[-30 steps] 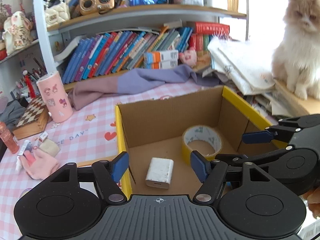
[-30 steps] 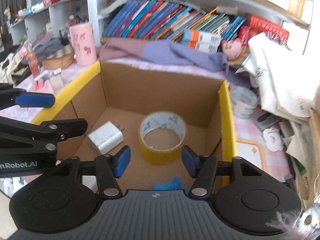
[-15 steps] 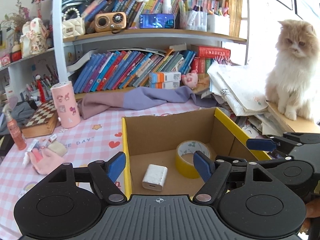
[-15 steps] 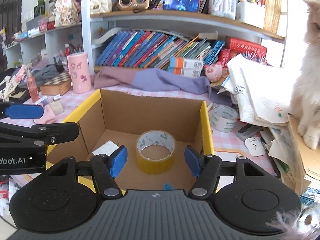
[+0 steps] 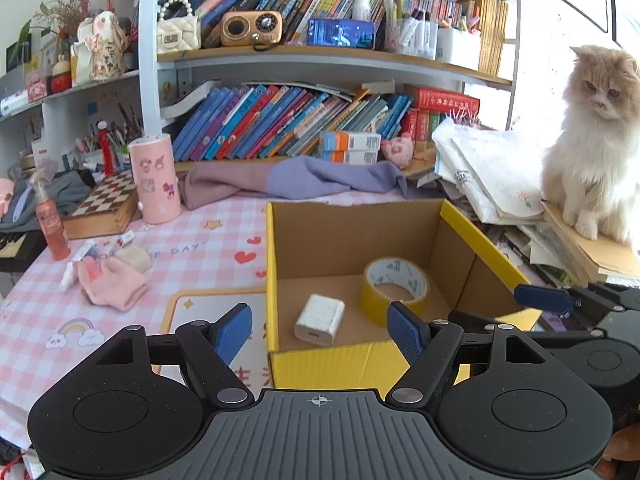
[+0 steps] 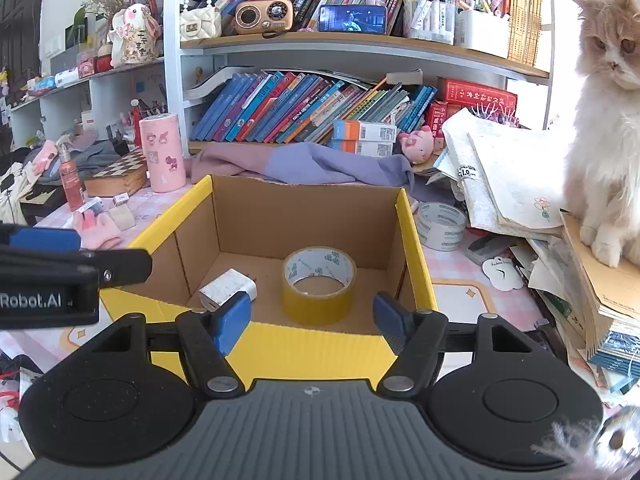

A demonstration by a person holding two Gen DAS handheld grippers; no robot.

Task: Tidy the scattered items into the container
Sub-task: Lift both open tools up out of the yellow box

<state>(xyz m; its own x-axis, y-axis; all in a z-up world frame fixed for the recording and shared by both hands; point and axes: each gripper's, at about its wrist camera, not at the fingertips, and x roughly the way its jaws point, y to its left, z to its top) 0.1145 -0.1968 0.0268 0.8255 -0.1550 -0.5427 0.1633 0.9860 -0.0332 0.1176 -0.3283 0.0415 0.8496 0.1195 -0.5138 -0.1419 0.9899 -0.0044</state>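
Note:
A yellow-rimmed cardboard box (image 5: 476, 236) (image 6: 412, 240) stands on the pink checked table. Inside lie a yellow tape roll (image 5: 394, 290) (image 6: 319, 284) and a white charger (image 5: 319, 319) (image 6: 227, 288). My left gripper (image 5: 322, 332) is open and empty, in front of and above the box's near wall. My right gripper (image 6: 312, 320) is open and empty, also in front of the box. Outside the box lie a pink glove (image 5: 112, 284) (image 6: 98, 230), a beige block (image 5: 134, 257) (image 6: 122, 216), small tubes (image 5: 76, 260) and a white tape roll (image 6: 441, 226).
A pink cylinder (image 5: 154, 178), chessboard box (image 5: 104, 208) and pink spray bottle (image 5: 50, 224) stand left. A purple cloth (image 5: 292, 178) lies behind the box under bookshelves. A cat (image 5: 596, 152) sits on stacked papers and books (image 5: 492, 176) at the right.
Both grippers have drawn back and up from the box, which now shows smaller and whole. The tape roll and charger stay inside the box.

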